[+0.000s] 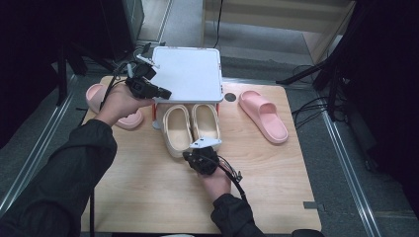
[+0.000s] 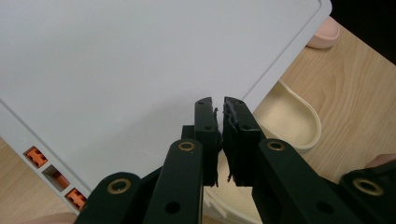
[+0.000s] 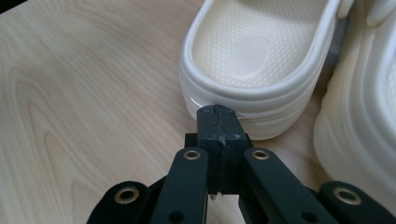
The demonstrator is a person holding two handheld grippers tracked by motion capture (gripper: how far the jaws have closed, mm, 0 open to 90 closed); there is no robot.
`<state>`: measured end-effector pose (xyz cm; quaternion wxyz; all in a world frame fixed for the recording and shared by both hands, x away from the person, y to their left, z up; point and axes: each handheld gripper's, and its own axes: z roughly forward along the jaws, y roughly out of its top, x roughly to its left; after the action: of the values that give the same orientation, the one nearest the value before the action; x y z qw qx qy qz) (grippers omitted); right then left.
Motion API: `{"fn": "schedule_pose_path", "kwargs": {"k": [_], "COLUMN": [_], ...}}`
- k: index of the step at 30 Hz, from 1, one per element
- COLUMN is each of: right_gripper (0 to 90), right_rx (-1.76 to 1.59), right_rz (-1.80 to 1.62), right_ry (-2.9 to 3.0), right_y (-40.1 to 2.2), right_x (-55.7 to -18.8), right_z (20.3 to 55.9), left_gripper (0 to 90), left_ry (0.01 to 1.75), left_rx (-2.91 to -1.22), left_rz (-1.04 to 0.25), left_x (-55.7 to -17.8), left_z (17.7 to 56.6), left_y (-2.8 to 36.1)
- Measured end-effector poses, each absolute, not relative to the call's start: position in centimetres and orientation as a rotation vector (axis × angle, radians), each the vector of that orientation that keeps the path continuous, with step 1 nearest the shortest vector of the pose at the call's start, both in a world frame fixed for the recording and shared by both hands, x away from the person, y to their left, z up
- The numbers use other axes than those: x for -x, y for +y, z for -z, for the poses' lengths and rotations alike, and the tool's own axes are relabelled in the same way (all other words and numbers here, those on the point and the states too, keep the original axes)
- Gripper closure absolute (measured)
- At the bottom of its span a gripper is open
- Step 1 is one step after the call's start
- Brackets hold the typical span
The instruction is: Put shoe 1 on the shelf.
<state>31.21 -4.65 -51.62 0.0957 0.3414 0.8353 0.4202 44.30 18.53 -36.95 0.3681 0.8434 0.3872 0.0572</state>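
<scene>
Wooden table (image 1: pixel 148 197) bears unbranded cream slippers (image 1: pixel 190 127).

No legible text, label, brand, number or sign appeared on any surface; the slippers, the white board and the counter bore no readable markings.

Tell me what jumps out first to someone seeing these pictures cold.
A pair of cream slippers sits side by side mid-table, toes tucked under a white shelf on short legs. The right gripper, jaws shut, has its tip at the heel of one cream slipper, while the left gripper, also shut, hovers over the shelf top. Two pink slippers lie apart: one right of the shelf, one at the left edge.
</scene>
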Motion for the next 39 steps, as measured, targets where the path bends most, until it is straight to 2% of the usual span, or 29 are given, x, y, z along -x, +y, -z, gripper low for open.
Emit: {"fn": "schedule_pose_path", "kwargs": {"k": [11,21,39], "right_gripper": [90.0,90.0,89.7], "right_rx": [-1.051,-1.049,-1.139], "right_rz": [-1.267,-1.223,-1.198], "right_ry": [2.438,2.418,2.331], "right_y": [-2.4,-0.1,1.4], "right_x": [-34.2,-35.3,-39.1], "right_z": [51.5,51.5,51.7], "left_gripper": [84.1,84.6,84.7], "left_ry": [1.002,1.004,1.005], "left_rx": [-2.161,-2.170,-2.162], "left_rz": [-0.144,-0.134,-0.122], "left_x": [-44.4,-44.5,-44.6], "left_z": [37.0,36.9,36.9], "left_y": [18.6,18.4,18.5]}}
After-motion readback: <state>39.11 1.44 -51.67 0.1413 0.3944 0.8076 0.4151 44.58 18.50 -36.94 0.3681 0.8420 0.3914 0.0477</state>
